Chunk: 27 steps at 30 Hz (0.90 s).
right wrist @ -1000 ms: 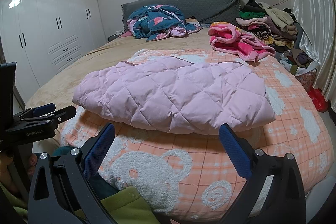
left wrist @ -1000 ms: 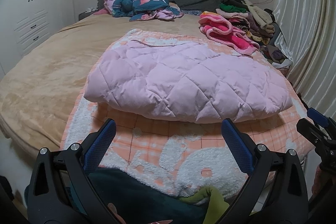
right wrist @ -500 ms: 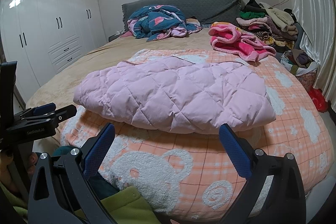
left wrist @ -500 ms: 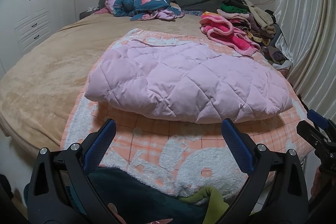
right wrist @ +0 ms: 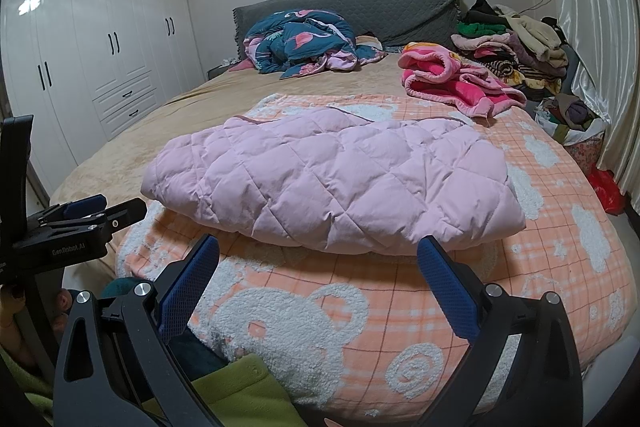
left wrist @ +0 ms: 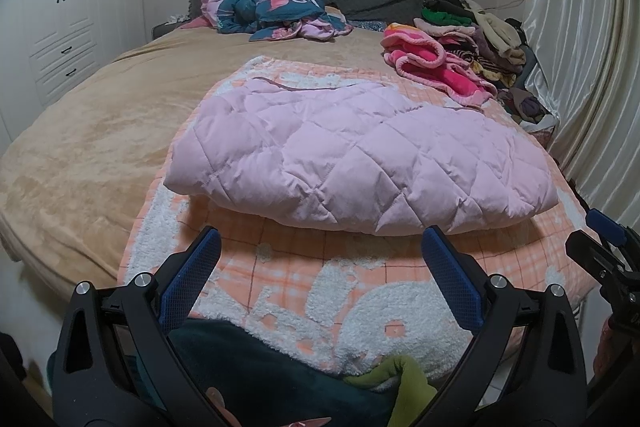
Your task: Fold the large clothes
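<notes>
A pale pink quilted jacket lies folded into a flat bundle on an orange-and-white bear blanket at the near end of the bed. My left gripper hovers open in front of the bundle's near edge, touching nothing. My right gripper is also open and held short of the jacket, empty. Each gripper shows at the edge of the other's view: the right one's side, the left one's side.
A tan bedspread covers the bed. A blue flamingo quilt sits by the grey headboard. A pink fleece garment and a heap of clothes lie far right. White wardrobes stand left; a curtain hangs right.
Barely anything differs. Both grippers stay open in front of the folded jacket, and the views drift only slightly.
</notes>
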### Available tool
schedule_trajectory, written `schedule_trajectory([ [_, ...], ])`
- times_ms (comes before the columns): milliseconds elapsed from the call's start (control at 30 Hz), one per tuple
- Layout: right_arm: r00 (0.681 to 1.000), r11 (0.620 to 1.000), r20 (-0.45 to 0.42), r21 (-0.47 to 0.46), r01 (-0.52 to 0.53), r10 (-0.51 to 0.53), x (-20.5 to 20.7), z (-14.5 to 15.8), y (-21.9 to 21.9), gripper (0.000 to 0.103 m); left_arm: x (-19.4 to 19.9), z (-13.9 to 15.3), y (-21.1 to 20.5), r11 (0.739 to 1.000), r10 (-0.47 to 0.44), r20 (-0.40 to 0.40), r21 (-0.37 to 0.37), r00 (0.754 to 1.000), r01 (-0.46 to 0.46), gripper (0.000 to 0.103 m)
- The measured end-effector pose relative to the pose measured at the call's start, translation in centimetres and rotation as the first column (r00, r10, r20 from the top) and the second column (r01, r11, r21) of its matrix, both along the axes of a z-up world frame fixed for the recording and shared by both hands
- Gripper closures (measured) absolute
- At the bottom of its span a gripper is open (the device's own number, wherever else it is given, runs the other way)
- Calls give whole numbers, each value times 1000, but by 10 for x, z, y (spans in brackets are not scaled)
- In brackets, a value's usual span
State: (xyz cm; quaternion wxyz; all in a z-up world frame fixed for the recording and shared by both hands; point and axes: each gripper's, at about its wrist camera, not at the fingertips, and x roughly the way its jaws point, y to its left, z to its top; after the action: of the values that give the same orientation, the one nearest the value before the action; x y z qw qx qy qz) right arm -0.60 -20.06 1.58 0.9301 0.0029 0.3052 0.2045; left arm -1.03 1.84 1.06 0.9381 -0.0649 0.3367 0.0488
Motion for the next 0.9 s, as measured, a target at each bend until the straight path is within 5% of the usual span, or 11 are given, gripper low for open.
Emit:
schedule_trajectory([
  [900,1000,1000,0,-1,1,-1,-2,0,0,4,-2,4,0,999,15,13,42,1000,-15,9],
])
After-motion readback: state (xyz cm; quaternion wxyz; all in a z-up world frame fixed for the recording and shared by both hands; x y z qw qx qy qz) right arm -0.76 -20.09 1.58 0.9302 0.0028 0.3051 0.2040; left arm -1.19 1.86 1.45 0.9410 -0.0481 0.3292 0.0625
